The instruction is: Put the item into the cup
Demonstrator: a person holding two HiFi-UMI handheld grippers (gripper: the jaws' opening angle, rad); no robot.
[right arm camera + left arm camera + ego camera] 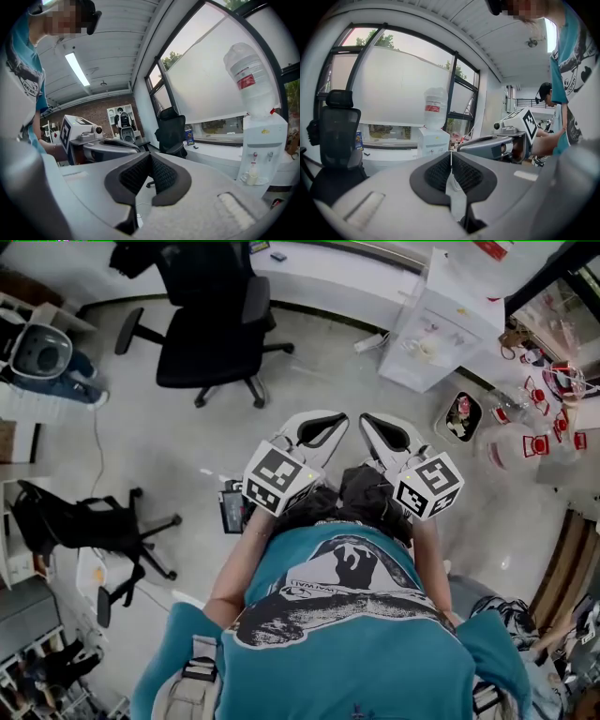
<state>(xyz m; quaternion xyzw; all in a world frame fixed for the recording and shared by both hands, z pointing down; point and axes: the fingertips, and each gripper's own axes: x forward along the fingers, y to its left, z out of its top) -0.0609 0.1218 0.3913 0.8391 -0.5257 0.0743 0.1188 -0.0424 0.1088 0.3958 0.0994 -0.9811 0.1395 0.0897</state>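
Risk: left gripper (451, 161) and right gripper (150, 161) both shut, empty. We see no cup; blind reaching could strike the office chair (211, 320), upper left.

Grippers: two, namely the left gripper (339, 420) and the right gripper (367, 422). Marker cubes (279, 479): two, one per gripper. Black office chairs: two, namely the far chair (202, 329) at the top of the head view and the side chair (89, 521) at its left. Water dispenser (441, 320): one. Waste bin (459, 416): one.
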